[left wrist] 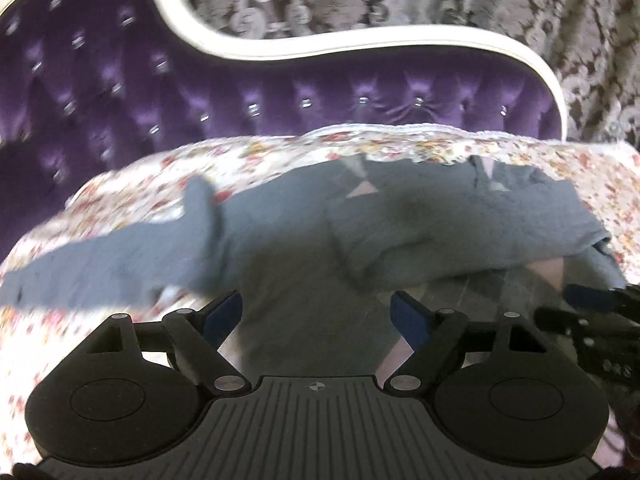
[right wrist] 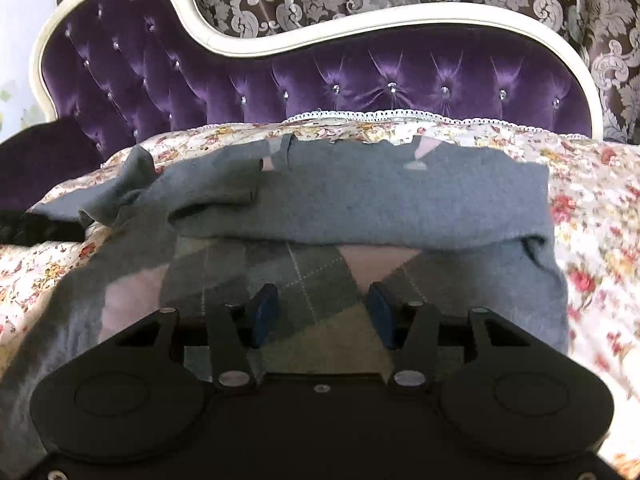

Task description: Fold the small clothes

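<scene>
Fingers of both grippers, left gripper point(left wrist: 318, 312) and right gripper point(right wrist: 322, 314), stood apart, empty, over the half-folded grey argyle sweater point(right wrist: 360, 196); next, probably regrasp its sleeve point(left wrist: 100, 264).

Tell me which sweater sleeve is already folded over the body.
The sleeve lying across the grey sweater's chest in the right wrist view; the other sleeve stretches out sideways onto the floral cover.

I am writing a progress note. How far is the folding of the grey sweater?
Done: one sleeve is folded across the grey argyle sweater on the floral quilt. In hand: nothing; left gripper and right gripper are open above it. Left: the other sleeve lies outstretched, and the body is unfolded.
</scene>
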A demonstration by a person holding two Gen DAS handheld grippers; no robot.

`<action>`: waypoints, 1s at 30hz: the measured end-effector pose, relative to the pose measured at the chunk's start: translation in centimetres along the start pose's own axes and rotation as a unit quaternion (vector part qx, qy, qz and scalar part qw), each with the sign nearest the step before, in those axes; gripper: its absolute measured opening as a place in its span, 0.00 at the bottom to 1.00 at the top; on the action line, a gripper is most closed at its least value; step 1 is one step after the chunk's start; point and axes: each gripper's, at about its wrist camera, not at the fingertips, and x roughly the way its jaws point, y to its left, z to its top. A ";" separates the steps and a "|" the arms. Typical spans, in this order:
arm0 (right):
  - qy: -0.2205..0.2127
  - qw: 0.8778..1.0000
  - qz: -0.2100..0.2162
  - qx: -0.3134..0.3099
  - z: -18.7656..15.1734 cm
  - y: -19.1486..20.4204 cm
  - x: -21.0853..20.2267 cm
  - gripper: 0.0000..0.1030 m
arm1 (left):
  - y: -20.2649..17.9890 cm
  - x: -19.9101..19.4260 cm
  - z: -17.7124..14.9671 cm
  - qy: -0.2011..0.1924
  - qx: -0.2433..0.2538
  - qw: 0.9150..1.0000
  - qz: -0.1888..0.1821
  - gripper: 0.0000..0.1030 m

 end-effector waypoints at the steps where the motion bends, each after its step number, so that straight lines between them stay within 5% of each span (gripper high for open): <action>1: 0.003 1.000 -0.001 -0.001 0.2 0.0 0.0 0.56 | -0.8 0.8 0.3 -0.001 0.007 1.000 0.003 0.78; 11: 0.012 1.000 0.005 -0.012 0.3 0.1 0.2 0.60 | -2.7 7.4 2.4 0.010 0.004 0.999 0.034 0.77; 15: 0.013 1.000 0.002 -0.021 0.3 0.4 0.2 0.62 | -0.2 8.8 2.5 0.031 -0.042 0.997 0.055 0.76; 19: 0.014 1.000 -0.001 -0.026 0.3 0.5 0.2 0.62 | 3.6 8.9 2.1 0.038 -0.104 0.993 0.050 0.76; 23: 0.014 0.999 -0.004 -0.031 0.2 0.7 0.2 0.62 | 5.4 8.3 1.8 0.044 -0.110 0.990 0.072 0.76; 30: 0.014 0.999 -0.003 -0.030 0.3 0.7 0.2 0.63 | 8.2 6.0 1.0 0.038 -0.142 0.988 0.049 0.76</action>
